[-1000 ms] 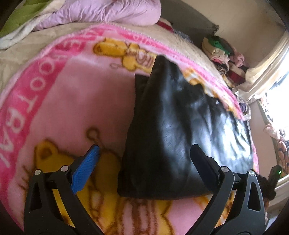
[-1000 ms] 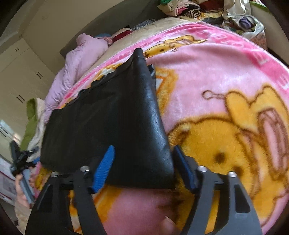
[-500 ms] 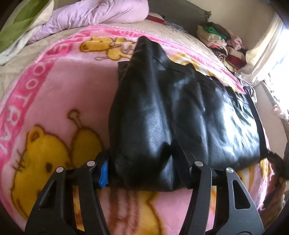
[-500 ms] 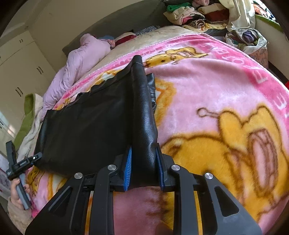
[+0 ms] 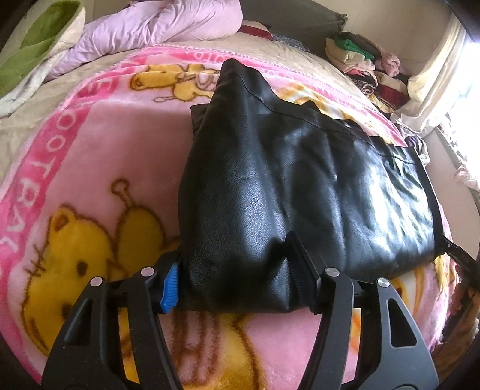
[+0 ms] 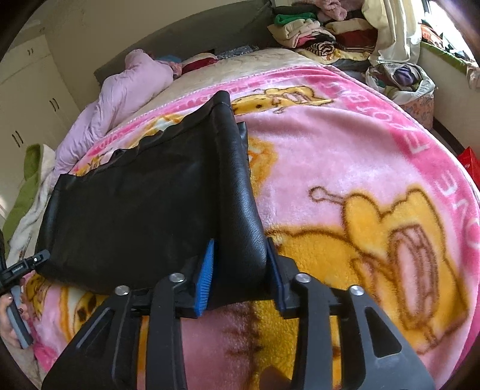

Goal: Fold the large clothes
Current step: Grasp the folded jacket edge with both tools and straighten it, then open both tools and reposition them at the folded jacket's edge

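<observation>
A folded black leather garment [image 5: 300, 180] lies on a pink cartoon-bear blanket [image 5: 105, 150] spread over a bed. My left gripper [image 5: 234, 264] clamps the garment's near left corner, which bulges between the pads; its jaws are opening slightly. In the right wrist view the same garment [image 6: 135, 210] lies on the blanket [image 6: 330, 150]. My right gripper [image 6: 240, 255] holds its near right folded edge, which fills the gap between the blue pads, and these jaws are opening too. A hand with the left gripper's handle [image 6: 18, 270] shows at the left edge.
A lilac quilt [image 5: 156, 27] and green-and-white bedding [image 5: 33, 51] lie at the head of the bed. A pile of folded clothes [image 6: 324, 27] sits at the far corner by a curtain. White wardrobe doors [image 6: 27, 90] stand beyond the bed.
Both grippers closed onto the garment's near edge. The left one slid right onto its corner. The right one pinched the fold tight, and its pinch is now wider.
</observation>
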A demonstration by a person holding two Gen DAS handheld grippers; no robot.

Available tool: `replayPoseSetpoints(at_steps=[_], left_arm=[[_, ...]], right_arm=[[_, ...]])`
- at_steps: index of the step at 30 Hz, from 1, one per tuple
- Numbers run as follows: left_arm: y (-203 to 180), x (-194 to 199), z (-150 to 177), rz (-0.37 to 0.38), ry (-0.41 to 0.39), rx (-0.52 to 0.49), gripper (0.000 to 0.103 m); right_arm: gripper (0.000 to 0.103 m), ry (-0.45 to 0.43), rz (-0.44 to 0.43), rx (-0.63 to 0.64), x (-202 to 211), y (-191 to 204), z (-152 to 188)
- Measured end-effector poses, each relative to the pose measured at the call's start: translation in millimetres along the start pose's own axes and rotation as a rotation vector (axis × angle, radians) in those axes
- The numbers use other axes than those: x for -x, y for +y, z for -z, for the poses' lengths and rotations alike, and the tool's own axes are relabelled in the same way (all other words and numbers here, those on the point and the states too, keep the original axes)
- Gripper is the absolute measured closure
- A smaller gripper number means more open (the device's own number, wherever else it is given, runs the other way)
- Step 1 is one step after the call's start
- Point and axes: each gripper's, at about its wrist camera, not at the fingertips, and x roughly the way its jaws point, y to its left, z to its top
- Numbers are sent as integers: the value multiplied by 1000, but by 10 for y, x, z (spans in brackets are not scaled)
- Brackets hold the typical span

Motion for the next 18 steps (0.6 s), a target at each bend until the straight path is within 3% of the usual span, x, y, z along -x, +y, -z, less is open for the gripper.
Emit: replayPoseSetpoints(at_steps=[3,11,13,18], left_arm=[[-23,15,-6,-15,2,-5,47],[-73,113,21,-23,-7,-12,34],[-90,159,27,-19,-19,-13,22],[-193,288,50,-24,-57,-40,10]], right_arm=[[47,-8,-18,-12,61,1,7],[29,-65,-48,22,306,146,8],[26,-78,-54,47,365,223,11],[22,-101,-88,107,487,452,24]])
